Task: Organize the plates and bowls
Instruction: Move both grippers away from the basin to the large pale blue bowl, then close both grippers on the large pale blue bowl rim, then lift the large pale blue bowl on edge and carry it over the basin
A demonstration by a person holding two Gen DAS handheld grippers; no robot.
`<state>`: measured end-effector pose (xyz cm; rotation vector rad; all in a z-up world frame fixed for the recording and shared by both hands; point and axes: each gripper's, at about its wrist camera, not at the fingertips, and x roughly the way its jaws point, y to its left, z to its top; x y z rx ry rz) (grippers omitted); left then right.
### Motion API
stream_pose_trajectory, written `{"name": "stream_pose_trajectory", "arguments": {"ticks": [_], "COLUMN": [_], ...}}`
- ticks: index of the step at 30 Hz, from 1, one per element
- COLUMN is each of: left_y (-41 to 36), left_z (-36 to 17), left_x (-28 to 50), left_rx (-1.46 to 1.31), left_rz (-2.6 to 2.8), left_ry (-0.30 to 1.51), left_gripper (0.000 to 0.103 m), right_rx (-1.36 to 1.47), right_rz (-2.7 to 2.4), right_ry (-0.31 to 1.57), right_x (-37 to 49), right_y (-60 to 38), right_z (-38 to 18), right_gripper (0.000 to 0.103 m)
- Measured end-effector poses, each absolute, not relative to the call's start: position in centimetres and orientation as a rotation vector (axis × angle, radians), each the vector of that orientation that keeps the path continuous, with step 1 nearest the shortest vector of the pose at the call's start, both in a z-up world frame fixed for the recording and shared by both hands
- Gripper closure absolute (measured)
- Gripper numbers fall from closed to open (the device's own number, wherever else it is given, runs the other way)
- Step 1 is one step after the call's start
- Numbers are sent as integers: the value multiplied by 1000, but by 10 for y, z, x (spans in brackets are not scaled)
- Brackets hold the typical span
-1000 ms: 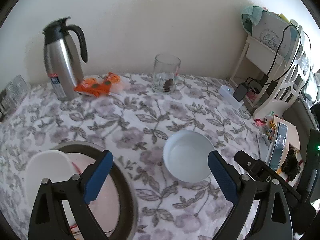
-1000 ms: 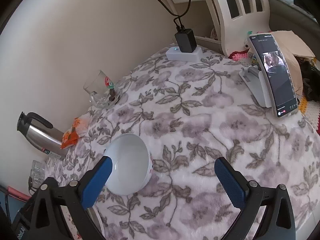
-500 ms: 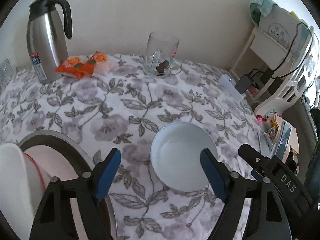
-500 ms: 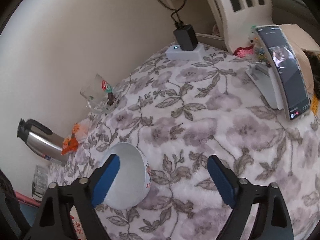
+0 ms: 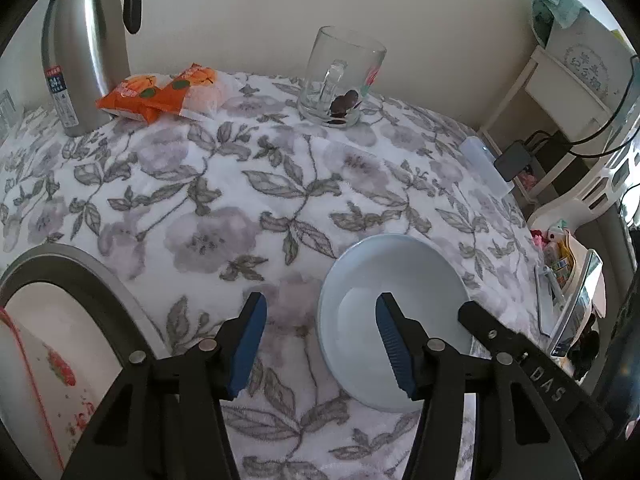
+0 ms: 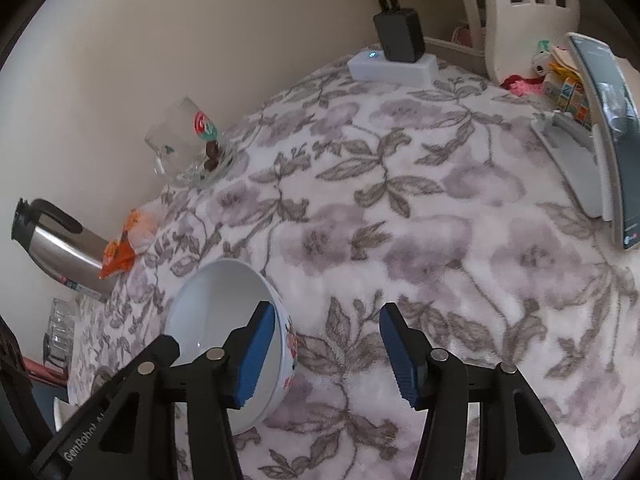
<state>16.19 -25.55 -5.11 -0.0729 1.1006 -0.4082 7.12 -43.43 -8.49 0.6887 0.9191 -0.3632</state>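
A white bowl [image 5: 394, 308] with a flower print on its outside stands on the floral tablecloth. My left gripper [image 5: 320, 328] is open, straddling the bowl's left rim, with one blue finger inside the bowl. My right gripper [image 6: 328, 344] is open, straddling the same bowl's [image 6: 224, 320] right rim, left finger inside. A grey-rimmed plate [image 5: 80, 284] lies at the lower left with a white dish with red print [image 5: 36, 380] on it.
A steel thermos jug [image 5: 86, 40], an orange snack packet [image 5: 160, 92] and a glass mug [image 5: 340, 80] stand along the back wall. A white power strip [image 6: 394, 66] and a phone on a stand [image 6: 608, 136] are at the right edge.
Both grippers have moved forward and lower to the bowl. Both jaws have narrowed from wide open, and each now has a finger inside the bowl.
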Motion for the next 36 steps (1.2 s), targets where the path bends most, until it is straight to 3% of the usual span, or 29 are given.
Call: {"name": "stream_pose_trajectory", "arguments": {"ticks": [6, 14, 36], "left_y": [-259, -262, -268], "left_z": [-62, -74, -80], "left_x": [164, 164, 163], "left_rx": [-64, -79, -46], "left_rz": [-413, -443, -470], "left_ry": [1117, 1155, 1140], "left_gripper": [61, 84, 87], "right_rx": [669, 683, 682], "right_rz": [-356, -329, -295], "right_ry": [961, 960, 998], "right_x": [79, 80, 88], "right_y": [-427, -424, -413], "right_z": [-97, -99, -107], "right_gripper": [53, 71, 77]}}
